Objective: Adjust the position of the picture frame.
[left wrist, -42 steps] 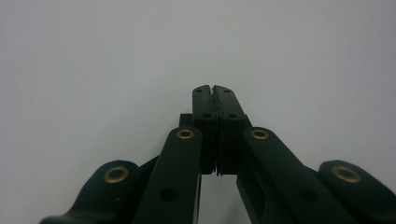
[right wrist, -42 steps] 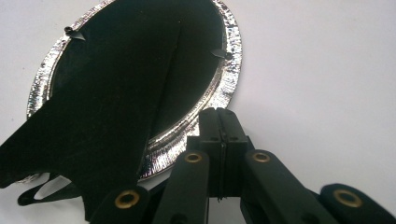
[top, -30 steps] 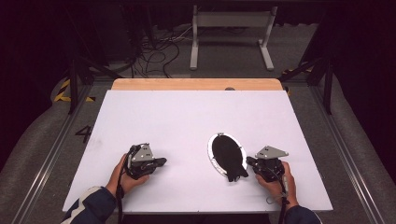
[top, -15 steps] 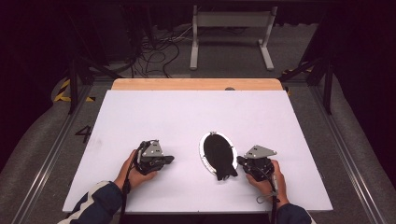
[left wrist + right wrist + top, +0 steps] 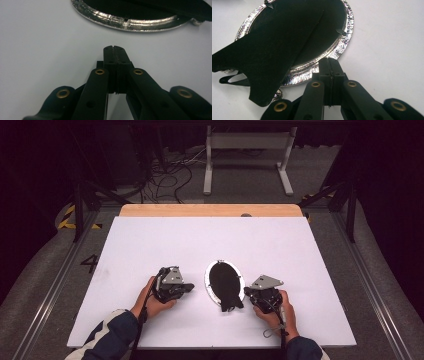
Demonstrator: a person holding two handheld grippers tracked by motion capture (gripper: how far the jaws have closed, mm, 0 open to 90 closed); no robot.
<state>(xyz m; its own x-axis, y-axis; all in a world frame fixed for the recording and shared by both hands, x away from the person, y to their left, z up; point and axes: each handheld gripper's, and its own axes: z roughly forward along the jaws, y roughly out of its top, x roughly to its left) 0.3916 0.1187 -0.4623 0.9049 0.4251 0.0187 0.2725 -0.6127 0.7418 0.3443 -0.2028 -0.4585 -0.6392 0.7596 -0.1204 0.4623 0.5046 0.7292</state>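
Oval silver-rimmed frame (image 5: 223,284) lies face-down, black back up, lower centre of the white table (image 5: 150,240). Left gripper (image 5: 189,287) sits just left of it, right gripper (image 5: 247,293) at its right edge; both jaws closed, empty.
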